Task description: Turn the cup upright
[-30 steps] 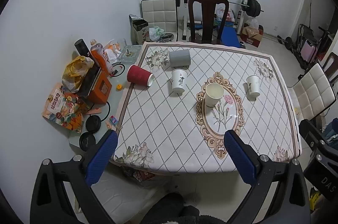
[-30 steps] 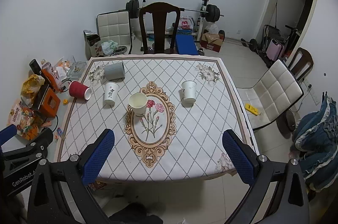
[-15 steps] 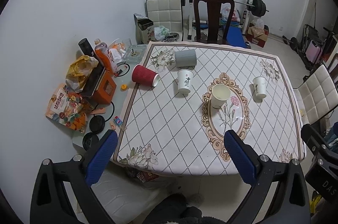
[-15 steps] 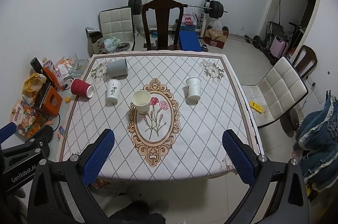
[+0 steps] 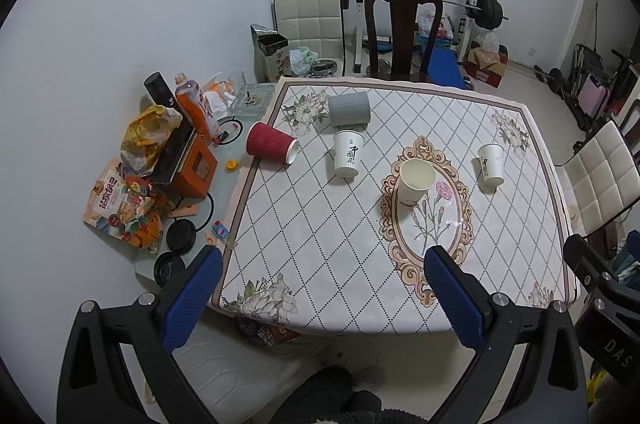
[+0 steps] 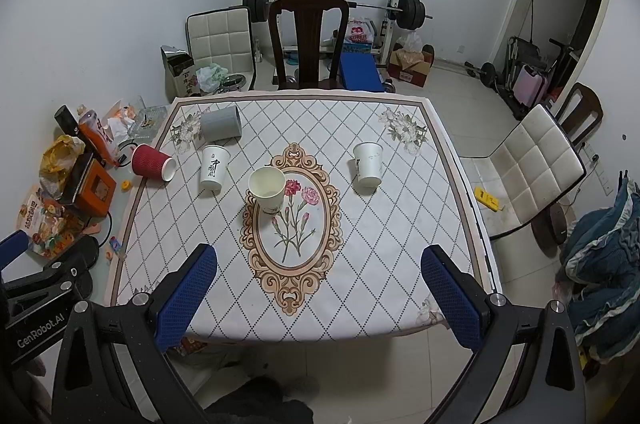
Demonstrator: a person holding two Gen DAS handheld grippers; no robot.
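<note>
Slightly closer now: compared with a second ago, both views show the desk (image 6: 400,224) larger, so both tools have advanced toward it. No cup has moved. Left tool (image 5: 320,288) and right tool (image 6: 318,286) both hang short of the near desk edge, jaws spread wide, holding nothing.

Cups on the desk: red cup (image 5: 272,143) on its side at the left edge; grey cup (image 5: 349,109) on its side near the far left corner; printed white cup (image 5: 348,154) inverted; cream cup (image 6: 267,190) upright on the medallion; second white cup (image 6: 368,164) apparently inverted, right of centre.

Judgement: approach phase only; no cup chosen or touched, flip not started.
</note>
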